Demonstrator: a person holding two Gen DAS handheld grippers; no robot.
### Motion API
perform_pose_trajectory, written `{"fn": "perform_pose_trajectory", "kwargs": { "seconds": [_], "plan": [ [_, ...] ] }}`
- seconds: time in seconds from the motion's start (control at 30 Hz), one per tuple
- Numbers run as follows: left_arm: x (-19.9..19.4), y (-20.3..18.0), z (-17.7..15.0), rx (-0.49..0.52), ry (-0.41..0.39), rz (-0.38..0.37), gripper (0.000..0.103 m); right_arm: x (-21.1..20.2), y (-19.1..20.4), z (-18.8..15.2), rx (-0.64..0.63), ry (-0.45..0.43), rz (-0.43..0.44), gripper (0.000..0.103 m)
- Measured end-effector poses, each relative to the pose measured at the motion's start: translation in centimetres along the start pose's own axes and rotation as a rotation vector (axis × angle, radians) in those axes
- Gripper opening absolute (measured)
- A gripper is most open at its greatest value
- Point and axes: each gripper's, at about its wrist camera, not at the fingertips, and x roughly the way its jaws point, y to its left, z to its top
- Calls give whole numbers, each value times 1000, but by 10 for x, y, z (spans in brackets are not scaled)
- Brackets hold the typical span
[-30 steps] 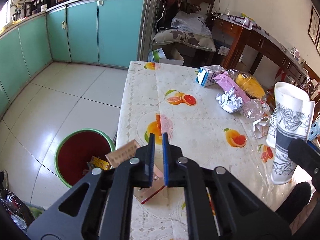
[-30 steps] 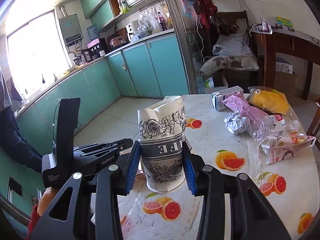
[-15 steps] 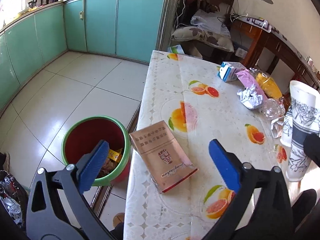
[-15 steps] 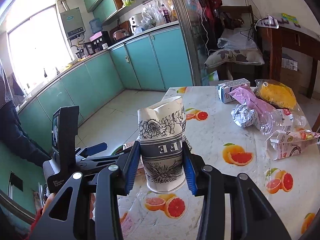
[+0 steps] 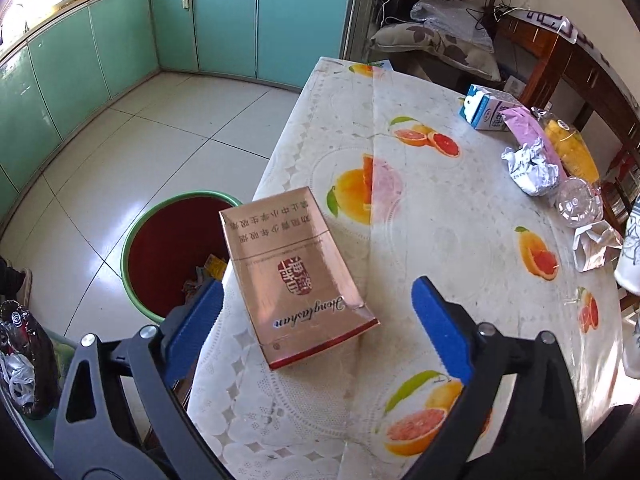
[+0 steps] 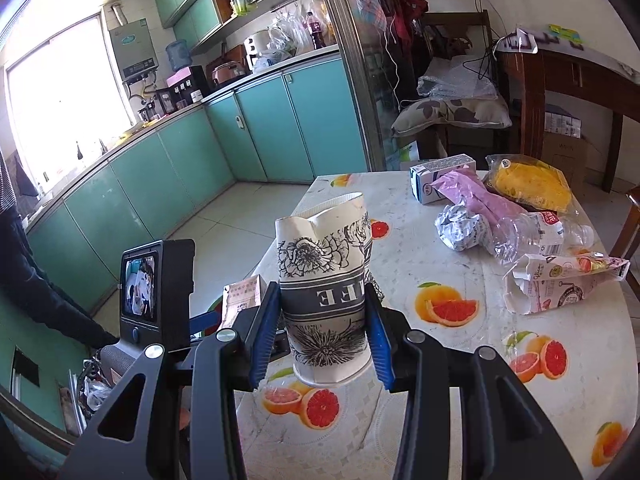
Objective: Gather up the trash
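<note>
From my left wrist view, the table [image 5: 304, 400] edge hides the near side of the green bin [image 5: 138, 236], so I can't identify the scraps inside. The paper cup [image 5: 629, 256] is cut off at the frame's right edge. In the right wrist view, that cup covers most of the cigarette pack [image 6: 244, 300] behind it.

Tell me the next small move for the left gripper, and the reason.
Probably lower the left gripper and shut it on the cigarette pack. Its jaws stand wide open, one on each side of the pack, which lies flat at the table edge, right above the green bin. The right gripper already grips the paper cup.
</note>
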Motion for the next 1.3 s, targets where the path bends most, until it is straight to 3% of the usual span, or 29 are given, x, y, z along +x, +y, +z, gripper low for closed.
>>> {"fn": "perform_pose_trajectory", "kwargs": {
  "seconds": [0.13,0.2,0.4,0.77,1.13,1.3],
  "plan": [
    [0,-3,-1,8,-4,0,78,0,-3,-3,0,2,-14,40],
    [1,-5,-1,13,-1,-12,64,-2,-6,-4,5,0,-16,40],
    [2,-16,-3,44,-7,-47,54,-4,-15,-6,25,7,-28,40],
    [-2,-35,-2,103,-16,-105,52,-9,-23,-7,45,7,-50,40],
    [-25,-26,9,103,-72,-142,52,-2,-17,-6,32,23,-39,40],
    [-38,-7,18,87,-110,-120,52,6,-1,-1,-11,25,-19,40]
  ]
}}
